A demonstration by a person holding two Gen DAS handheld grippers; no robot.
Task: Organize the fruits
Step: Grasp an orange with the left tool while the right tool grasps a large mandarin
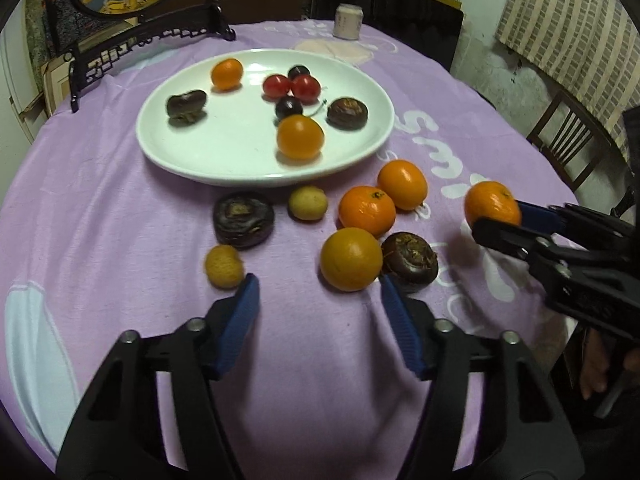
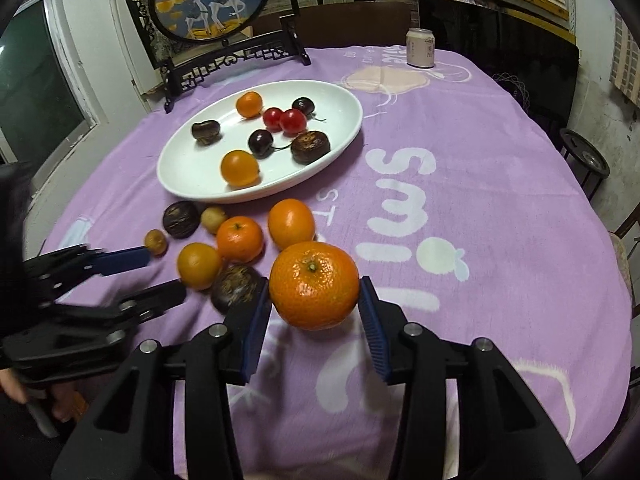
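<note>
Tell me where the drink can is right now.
The drink can stands upright at the far edge of the table, on the purple cloth, right of the framed deer picture and beyond the white plate.

Loose oranges [image 1: 367, 211] and dark chestnuts [image 1: 244, 221] lie beside the fruit-filled white plate [image 1: 160, 148].

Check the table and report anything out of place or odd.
Nothing is spilled or damaged. The only disorder is the unsorted fruit on the purple cloth in front of the white plate: oranges, dark water chestnuts and small yellowish fruits. The right gripper holds a tangerine.
</note>
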